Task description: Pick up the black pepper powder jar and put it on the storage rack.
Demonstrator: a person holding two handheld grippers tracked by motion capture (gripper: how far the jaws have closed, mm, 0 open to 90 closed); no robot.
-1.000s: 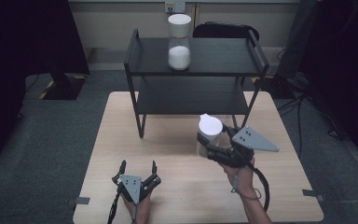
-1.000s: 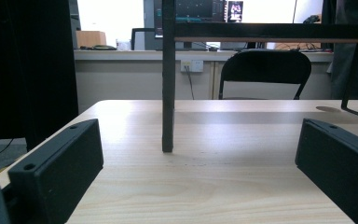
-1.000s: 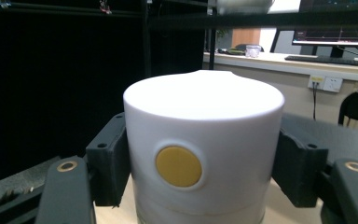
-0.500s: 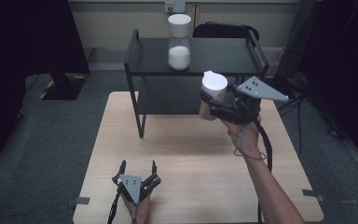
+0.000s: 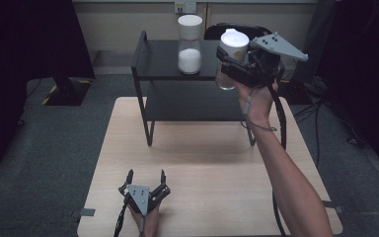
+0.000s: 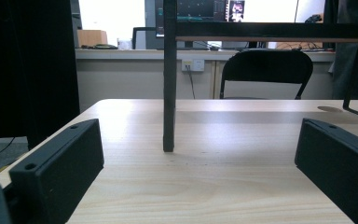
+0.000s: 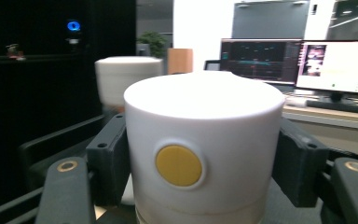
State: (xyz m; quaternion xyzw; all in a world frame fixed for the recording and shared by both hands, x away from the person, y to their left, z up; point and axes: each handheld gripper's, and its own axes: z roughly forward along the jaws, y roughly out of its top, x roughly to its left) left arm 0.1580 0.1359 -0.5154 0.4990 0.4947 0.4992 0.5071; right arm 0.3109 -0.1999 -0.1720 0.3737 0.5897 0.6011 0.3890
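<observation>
We see bare forearms, black two-jaw grippers with grey triangular top plates, screw holes, trailing black cables.

Two white-lidded jars: one jar with white powder standing on top of the black shelf rack, and a second jar held up in the air just beside the rack's right end. One rack, with two levels, an upper shelf and a lower one. One wooden table under the rack. Two grippers: the left gripper low on the table, well in front of the rack, and the right gripper up at the rack's top level. One black chair behind the rack.
</observation>
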